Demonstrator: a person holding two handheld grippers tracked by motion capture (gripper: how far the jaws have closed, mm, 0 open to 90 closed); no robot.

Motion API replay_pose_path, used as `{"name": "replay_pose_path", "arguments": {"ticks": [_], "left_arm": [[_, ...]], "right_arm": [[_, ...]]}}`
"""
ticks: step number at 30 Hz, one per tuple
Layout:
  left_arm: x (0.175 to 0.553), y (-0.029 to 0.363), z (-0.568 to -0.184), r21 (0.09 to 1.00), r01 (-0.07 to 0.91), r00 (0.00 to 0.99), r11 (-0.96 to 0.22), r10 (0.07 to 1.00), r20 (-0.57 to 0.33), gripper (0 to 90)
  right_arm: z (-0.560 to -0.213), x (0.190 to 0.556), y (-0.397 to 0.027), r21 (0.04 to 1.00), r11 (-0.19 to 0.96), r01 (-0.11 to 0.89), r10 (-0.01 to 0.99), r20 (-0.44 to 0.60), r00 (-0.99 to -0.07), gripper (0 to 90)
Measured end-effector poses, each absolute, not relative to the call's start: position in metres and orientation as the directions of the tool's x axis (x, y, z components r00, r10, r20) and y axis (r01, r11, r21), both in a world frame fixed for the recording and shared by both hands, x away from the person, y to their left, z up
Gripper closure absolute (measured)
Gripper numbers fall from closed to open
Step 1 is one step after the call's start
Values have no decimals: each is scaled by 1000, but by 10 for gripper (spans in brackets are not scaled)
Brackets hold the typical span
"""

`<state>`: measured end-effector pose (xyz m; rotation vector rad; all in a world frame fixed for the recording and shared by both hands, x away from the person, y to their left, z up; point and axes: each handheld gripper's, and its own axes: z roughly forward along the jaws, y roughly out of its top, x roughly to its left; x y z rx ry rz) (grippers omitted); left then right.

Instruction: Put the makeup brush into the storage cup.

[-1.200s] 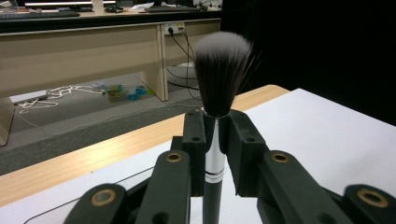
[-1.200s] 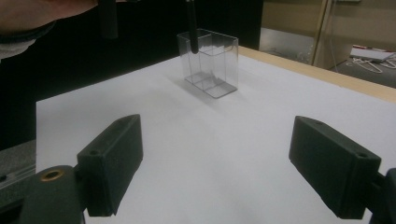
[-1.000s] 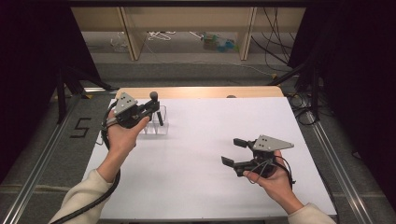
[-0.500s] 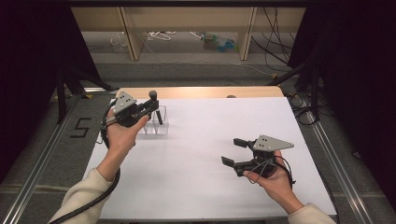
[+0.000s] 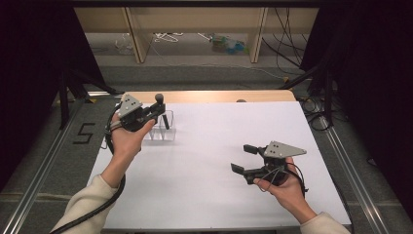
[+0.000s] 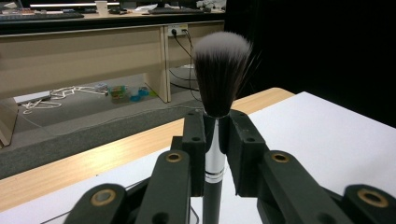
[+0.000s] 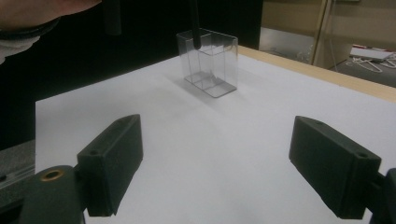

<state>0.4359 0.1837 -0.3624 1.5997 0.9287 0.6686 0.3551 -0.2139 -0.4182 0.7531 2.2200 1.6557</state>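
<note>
nothing has shifted since the earlier frames: both hands sit where they were, the brush is held at the same tilt and the clear box has not moved. the left gripper (image 5: 157, 111) is closed tight on a makeup brush with a black handle, silver ferrule and dark, white-tipped bristles (image 6: 219, 77); in the left gripper view its two black pads clamp the silver ferrule just under the bristle head, which stands up straight above the jaws. in the high view the brush handle (image 5: 165, 119) slants down from that gripper so its lower end sits inside the small clear plastic box with open compartments (image 5: 163, 134), which stands on the white bench top (image 5: 204, 161) directly below and just ahead of the left gripper. the right gripper view shows the same box (image 7: 210, 60) well ahead of its own jaws, with the dark handle tip dipping into a rear compartment; whether the tip touches the bottom cannot be told. the right gripper (image 5: 242, 158) stands wide, nothing between its pads, held low over bare bench well apart from the box and pointing toward it. a pale wooden strip of the bench (image 5: 214, 95) runs beyond the left gripper along the far edge.
</note>
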Motion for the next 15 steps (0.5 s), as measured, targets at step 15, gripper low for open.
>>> {"name": "replay_pose_path", "arguments": {"ticks": [15], "left_arm": [[439,184,-363,973,217,529,-80,847,-48,779]], "right_arm": [[-418,355,-214,946,212,247,553,92,-828,183]]}}
